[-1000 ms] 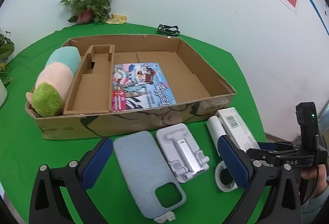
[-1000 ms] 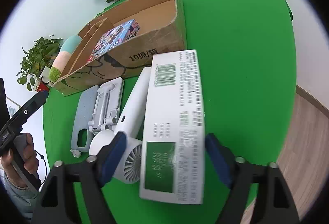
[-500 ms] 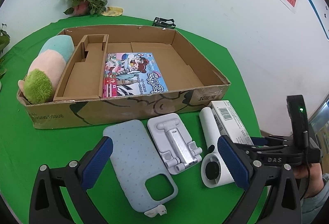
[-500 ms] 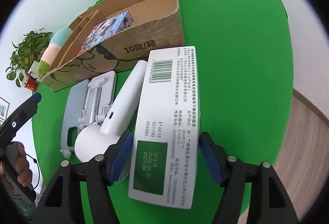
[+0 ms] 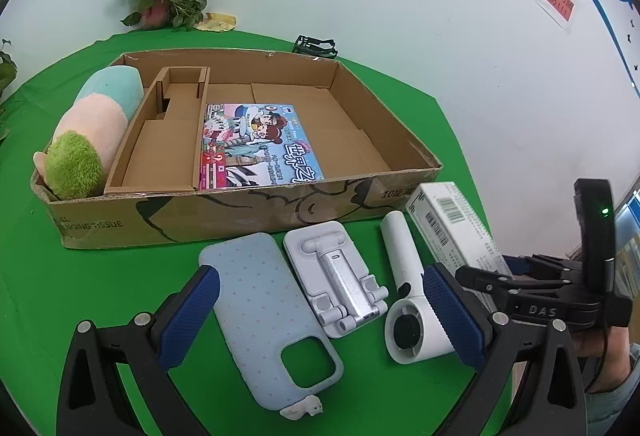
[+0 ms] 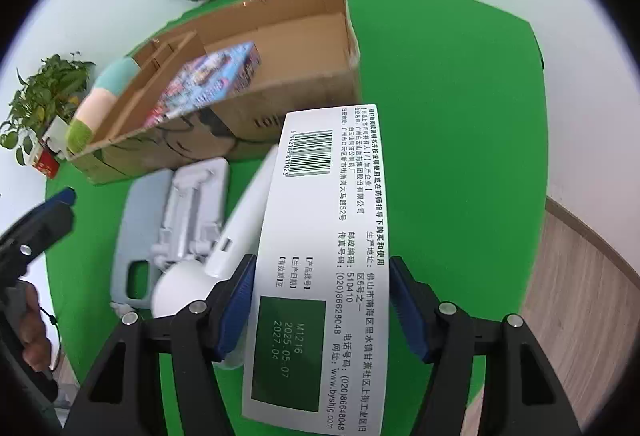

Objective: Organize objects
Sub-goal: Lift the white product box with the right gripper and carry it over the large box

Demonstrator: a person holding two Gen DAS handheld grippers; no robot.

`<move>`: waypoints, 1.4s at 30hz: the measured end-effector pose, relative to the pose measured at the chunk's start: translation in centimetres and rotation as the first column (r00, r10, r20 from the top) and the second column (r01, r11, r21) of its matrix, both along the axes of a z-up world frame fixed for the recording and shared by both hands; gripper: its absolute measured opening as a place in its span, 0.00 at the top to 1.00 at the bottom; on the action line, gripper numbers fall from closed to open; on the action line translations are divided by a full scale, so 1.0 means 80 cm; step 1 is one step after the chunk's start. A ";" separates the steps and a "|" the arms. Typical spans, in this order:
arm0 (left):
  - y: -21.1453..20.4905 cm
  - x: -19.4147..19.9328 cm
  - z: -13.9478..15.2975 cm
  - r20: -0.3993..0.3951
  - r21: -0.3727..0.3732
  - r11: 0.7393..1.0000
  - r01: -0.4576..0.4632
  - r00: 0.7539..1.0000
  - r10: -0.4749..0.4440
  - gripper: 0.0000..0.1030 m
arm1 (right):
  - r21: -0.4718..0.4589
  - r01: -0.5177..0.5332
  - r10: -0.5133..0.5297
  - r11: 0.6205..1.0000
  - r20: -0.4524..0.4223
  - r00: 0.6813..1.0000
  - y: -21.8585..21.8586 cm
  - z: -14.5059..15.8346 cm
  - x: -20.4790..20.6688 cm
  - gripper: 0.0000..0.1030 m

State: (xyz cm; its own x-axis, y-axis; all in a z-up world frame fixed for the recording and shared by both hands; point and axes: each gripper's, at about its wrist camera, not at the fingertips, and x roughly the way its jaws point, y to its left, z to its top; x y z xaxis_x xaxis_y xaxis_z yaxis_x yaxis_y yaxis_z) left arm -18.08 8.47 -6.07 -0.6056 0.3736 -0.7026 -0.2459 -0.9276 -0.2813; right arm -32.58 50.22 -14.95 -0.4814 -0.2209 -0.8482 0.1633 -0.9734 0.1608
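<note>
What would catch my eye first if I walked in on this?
Probably the white box with a barcode, clamped between the jaws of the right gripper above the green table. Behind it sits a cardboard tray holding a pastel plush toy and a colourful book.

Matt corrugated cardboard box [image 5: 224,212], fuzzy plush toy [image 5: 86,140], smooth green tablecloth [image 5: 72,288]

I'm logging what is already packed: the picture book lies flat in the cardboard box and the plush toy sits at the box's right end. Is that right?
Not quite. The plush toy sits at the left end of the cardboard box, as the left wrist view shows. The picture book does lie flat inside.
</note>
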 end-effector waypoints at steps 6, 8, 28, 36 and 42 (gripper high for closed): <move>-0.009 0.006 0.006 0.009 0.058 0.998 0.010 1.000 -0.010 0.01 | -0.098 -0.085 0.078 0.992 -0.072 0.994 -0.033 0.049 0.032 0.38; -0.022 0.007 0.004 0.027 0.088 0.996 0.000 1.000 -0.003 0.01 | -0.116 -0.148 0.138 0.982 -0.087 0.987 -0.062 0.058 0.041 0.37; -0.093 0.032 -0.088 0.301 0.271 0.959 -0.077 0.954 -0.009 0.13 | -0.113 -0.395 0.398 0.912 0.007 0.917 -0.181 -0.004 0.097 0.18; -0.065 0.043 -0.094 0.320 0.290 0.957 -0.002 0.943 -0.095 0.28 | -0.090 -0.337 0.343 0.937 0.069 0.937 -0.170 -0.016 0.113 0.18; -0.055 0.050 -0.098 0.346 0.280 0.960 0.023 0.930 -0.123 0.31 | -0.128 -0.315 0.330 0.940 0.118 0.937 -0.178 -0.030 0.116 0.19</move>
